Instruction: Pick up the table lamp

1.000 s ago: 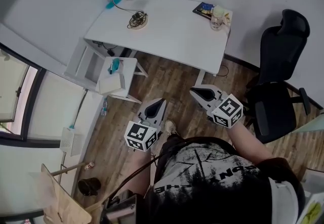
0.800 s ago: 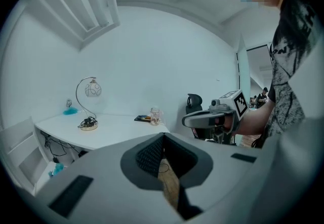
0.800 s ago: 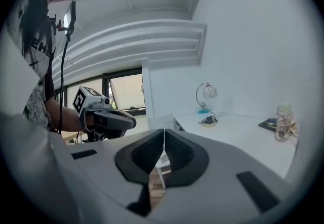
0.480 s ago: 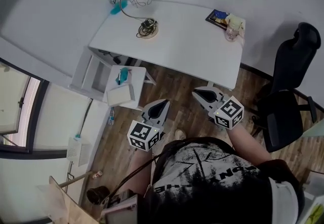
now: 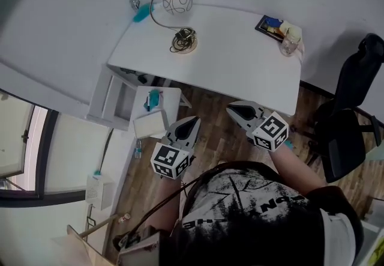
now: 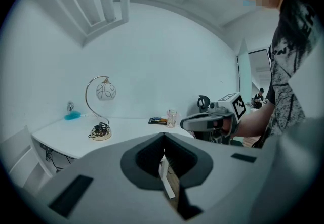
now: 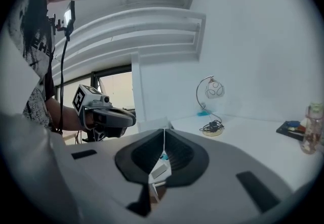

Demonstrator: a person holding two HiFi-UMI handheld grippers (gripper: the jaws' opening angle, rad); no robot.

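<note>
White desk (image 5: 240,48), table lamp (image 5: 178,2) upright near its far corner, long axis vertical.

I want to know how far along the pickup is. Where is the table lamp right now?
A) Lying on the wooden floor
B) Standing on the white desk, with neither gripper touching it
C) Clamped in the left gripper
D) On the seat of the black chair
B: the table lamp stands on the white desk, while the left gripper and right gripper are shut, empty and short of the desk.
</note>
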